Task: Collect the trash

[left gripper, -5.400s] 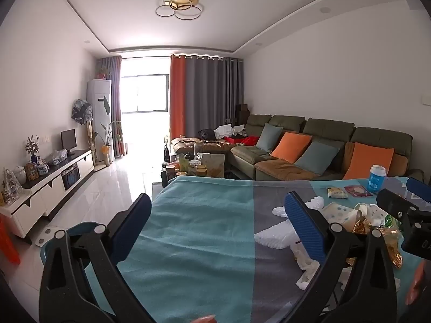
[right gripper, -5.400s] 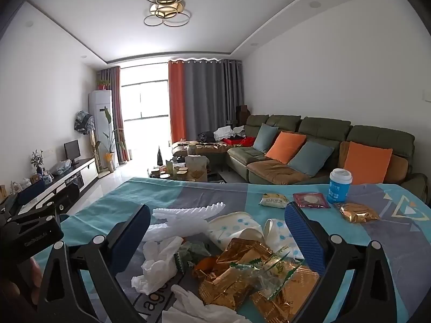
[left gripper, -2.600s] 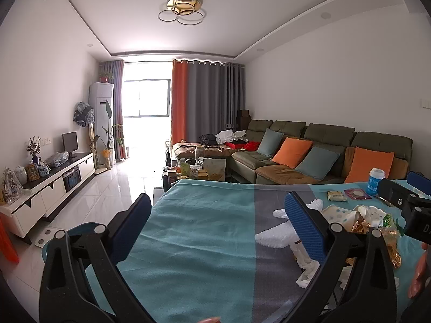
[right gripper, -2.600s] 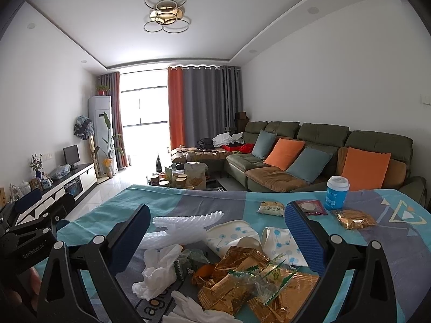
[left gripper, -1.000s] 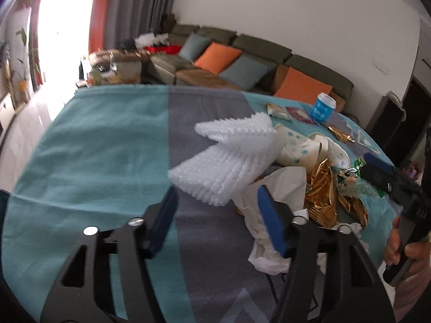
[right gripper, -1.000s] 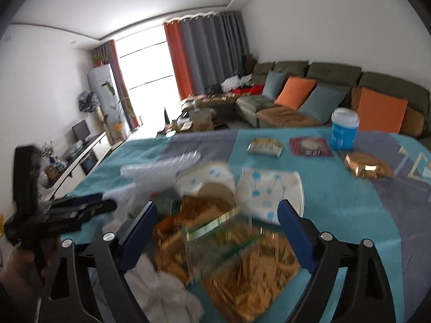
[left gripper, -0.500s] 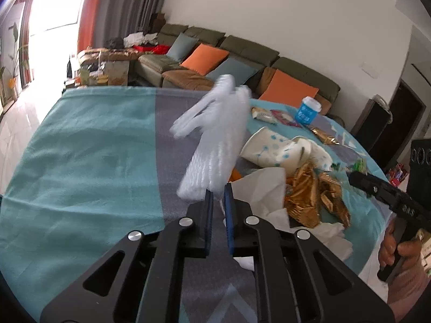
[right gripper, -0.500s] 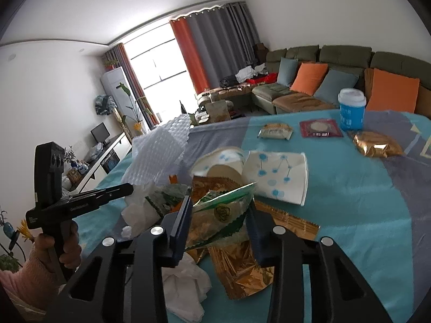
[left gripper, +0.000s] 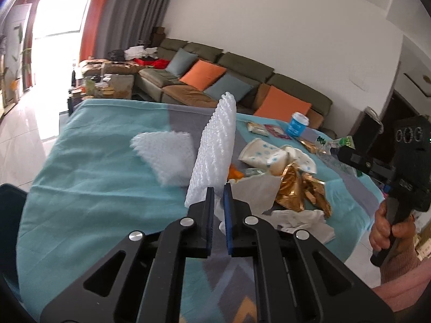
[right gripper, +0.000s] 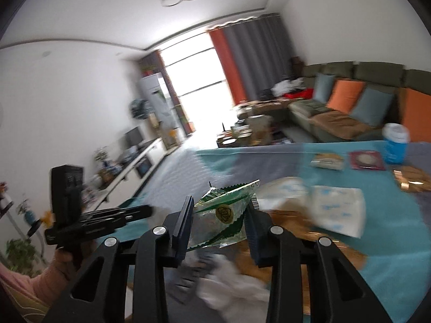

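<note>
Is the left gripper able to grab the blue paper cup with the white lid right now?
Probably not. The left gripper is shut on a white foam sheet, and the blue paper cup stands far across the table behind the trash pile.

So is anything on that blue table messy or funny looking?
Yes. A heap of litter sits on the teal and grey tablecloth: crumpled white tissues, torn gold foil wrappers and dotted paper cups tipped on their sides.

white foam sheet [left gripper: 215, 145] upright, green wrapper [right gripper: 223, 212] lifted
</note>
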